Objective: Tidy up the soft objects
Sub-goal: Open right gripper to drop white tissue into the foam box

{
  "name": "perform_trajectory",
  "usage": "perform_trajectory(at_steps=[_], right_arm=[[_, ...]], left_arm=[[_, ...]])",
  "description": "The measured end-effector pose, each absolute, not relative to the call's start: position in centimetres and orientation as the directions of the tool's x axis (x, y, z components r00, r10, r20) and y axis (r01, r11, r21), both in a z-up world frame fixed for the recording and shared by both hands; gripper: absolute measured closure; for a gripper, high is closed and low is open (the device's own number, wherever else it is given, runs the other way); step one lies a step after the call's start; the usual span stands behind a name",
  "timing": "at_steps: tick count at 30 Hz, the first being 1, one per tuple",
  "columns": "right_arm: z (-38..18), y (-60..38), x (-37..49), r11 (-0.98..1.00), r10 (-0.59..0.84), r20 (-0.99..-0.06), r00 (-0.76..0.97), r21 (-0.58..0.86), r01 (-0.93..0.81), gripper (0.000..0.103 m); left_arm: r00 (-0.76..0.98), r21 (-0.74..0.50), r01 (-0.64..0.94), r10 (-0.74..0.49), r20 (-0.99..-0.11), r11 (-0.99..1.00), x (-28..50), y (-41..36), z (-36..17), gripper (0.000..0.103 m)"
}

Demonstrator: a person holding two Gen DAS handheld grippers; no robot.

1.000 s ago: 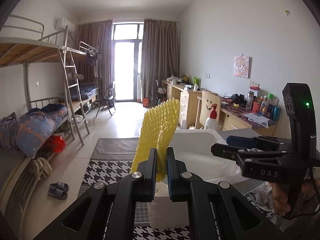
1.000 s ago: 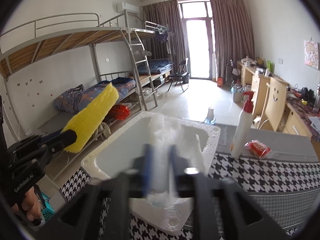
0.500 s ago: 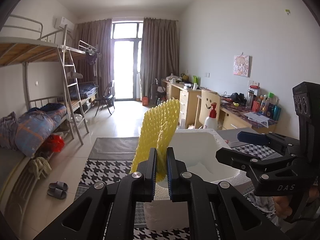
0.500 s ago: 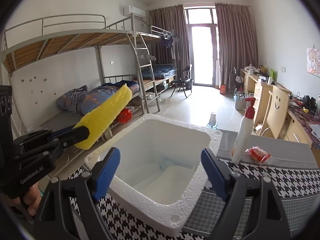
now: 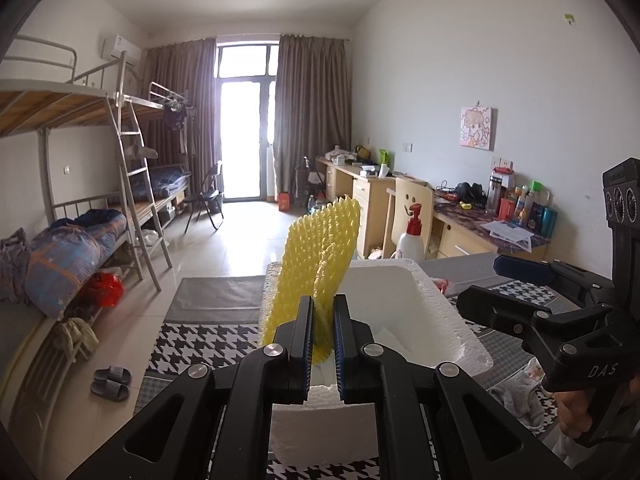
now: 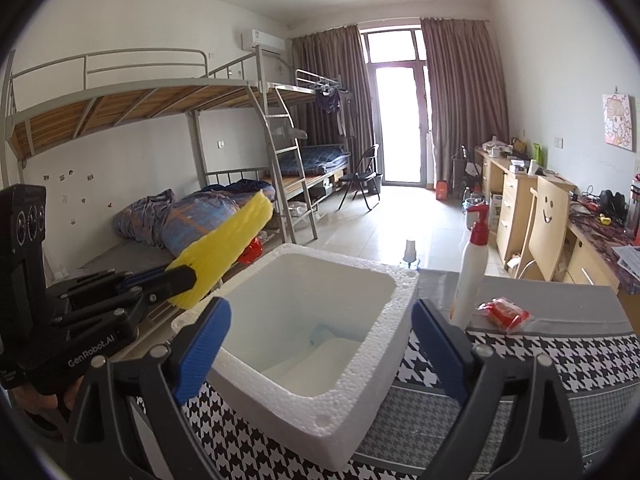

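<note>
yellow foam net (image 5: 320,256) is not yet stowed: left gripper (image 5: 320,344) pinches it above the near-left rim of the styrofoam box (image 6: 360,364); right gripper (image 6: 320,344), jaws just opened wide, holds nothing.

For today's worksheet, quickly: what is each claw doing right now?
Left claw: shut on the yellow foam net.
Right claw: open, jaws just widened, holding nothing.

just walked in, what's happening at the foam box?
A person works two handheld grippers over the white foam box. The left gripper is shut on a yellow foam net, held up at the box's rim. The right gripper has just been opening, nothing between its jaws; something white lies in the box.
</note>
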State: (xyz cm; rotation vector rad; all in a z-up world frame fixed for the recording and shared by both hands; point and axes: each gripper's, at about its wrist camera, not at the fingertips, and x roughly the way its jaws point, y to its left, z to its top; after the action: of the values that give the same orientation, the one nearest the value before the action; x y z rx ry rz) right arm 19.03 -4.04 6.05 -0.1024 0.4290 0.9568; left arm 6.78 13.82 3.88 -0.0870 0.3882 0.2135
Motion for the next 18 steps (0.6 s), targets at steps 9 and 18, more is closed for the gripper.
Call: perform_trajectory(at_steps=[9,18], right_arm=[[5.9,-5.4,19.6,0.608,0.751,-0.394,0.529,0.101,-0.788,0.006],[5.7,-6.8,19.6,0.625,0.738,-0.391,0.550,0.088,-0.775,0.006]], left_arm=[[0.902,-0.032,-0.206,0.177,-0.393,0.978,7.6,12.8,4.0,0.093],[0.896,-0.024,-0.191,0.164,-0.412,0.981,8.4,11.8,3.8,0.093]])
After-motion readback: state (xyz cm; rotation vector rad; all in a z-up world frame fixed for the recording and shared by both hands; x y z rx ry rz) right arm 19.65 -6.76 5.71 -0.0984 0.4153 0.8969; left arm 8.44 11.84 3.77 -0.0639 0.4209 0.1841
